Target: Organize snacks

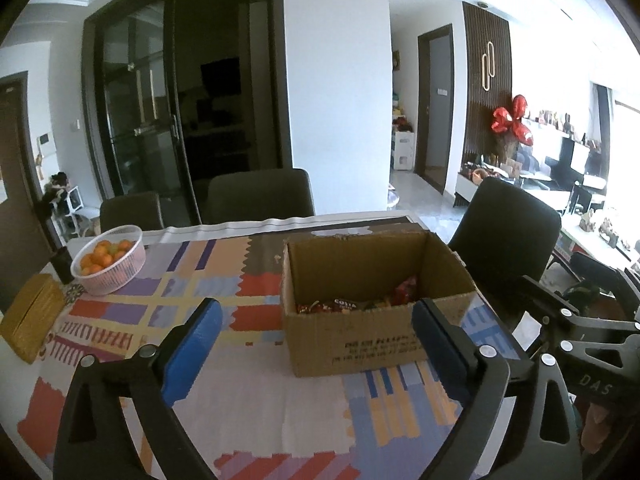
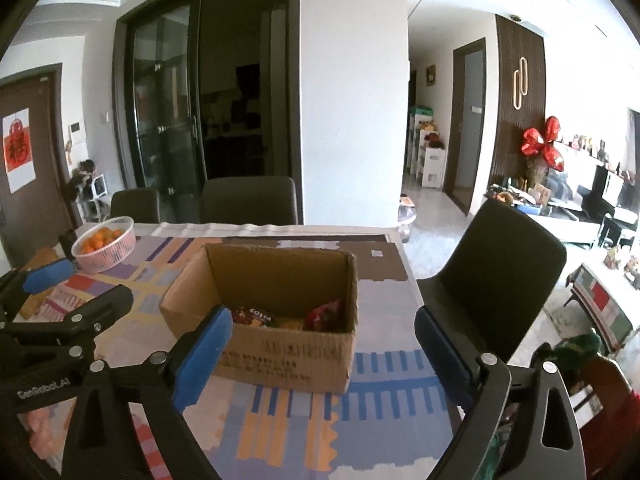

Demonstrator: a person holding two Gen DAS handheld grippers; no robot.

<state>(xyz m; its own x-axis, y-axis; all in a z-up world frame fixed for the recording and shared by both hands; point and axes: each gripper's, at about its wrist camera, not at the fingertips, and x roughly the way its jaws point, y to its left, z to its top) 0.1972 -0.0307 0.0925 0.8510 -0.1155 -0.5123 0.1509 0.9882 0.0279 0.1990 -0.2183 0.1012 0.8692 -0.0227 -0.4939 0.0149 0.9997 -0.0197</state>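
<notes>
Right now both of your tools are released and hold nothing: the left gripper (image 1: 316, 322) and the right gripper (image 2: 324, 338) each stand with blue pads spread wide, hanging above the near part of the table (image 1: 256, 400).

The cardboard box (image 1: 352, 344) sits toward the table's right edge, flaps open, with the snack packets (image 2: 280, 318) lying loose at its bottom: a dark one marked COSTA and some red and yellow ones beside it. Expect those packets to be light, crinkly and slick, soft enough to crush. You would do best to pinch one by a sealed edge or across its flat body, gently. The box itself looks light and fairly stiff, so it may slide on the patterned cloth (image 2: 280, 420) if you push a wall; brace it with your other tool.

You have open cloth on the near side and toward the left, between the box and the basket of oranges (image 1: 108, 264) near the far left corner. On the right the box stands close to the edge, with a chair (image 2: 500, 280) just beyond.
</notes>
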